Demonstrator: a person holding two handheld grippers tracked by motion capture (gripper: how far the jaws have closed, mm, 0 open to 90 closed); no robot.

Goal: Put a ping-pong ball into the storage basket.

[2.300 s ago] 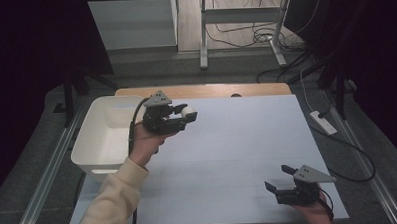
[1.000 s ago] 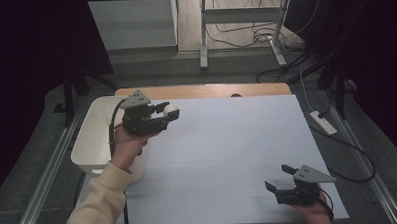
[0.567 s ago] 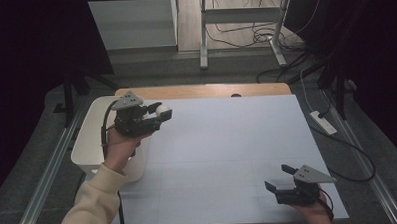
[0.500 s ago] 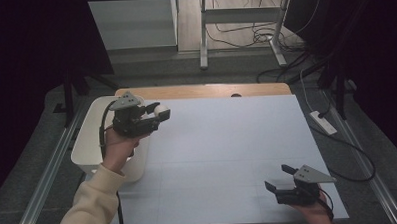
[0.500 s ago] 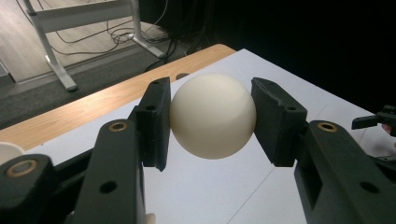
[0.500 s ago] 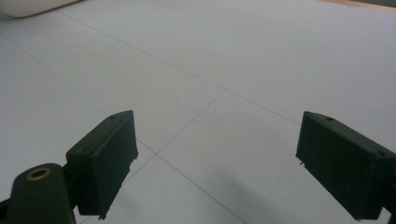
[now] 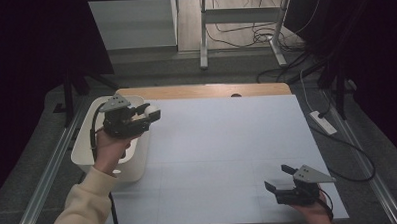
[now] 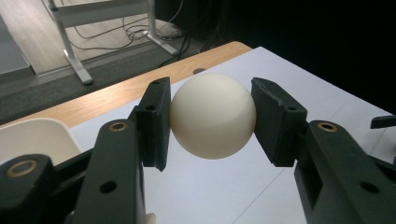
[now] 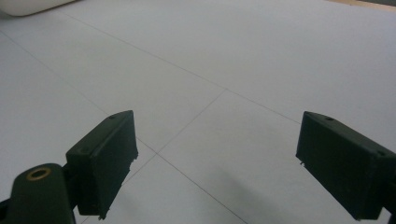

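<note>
Left gripper view: left gripper (image 8: 212,116) clamped cream ball (image 8: 213,115) across its widest part, above white bin (image 7: 87,146), likely for dropping in. Right gripper (image 9: 217,163) idle, jaws apart.

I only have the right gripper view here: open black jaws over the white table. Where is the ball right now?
Observer: The cream-white smooth ball is clamped between the left gripper's two pads.
Operator: Where is that gripper over the table?
Observer: At the far left, with its jaws above the right rim of the white plastic bin.
Operator: Anything already in the bin?
Observer: I cannot tell; the hand and gripper cover much of its inside.
Operator: And where is my right gripper on the table?
Observer: The right gripper sits near the front right corner of the white table, jaws pointing left.
</note>
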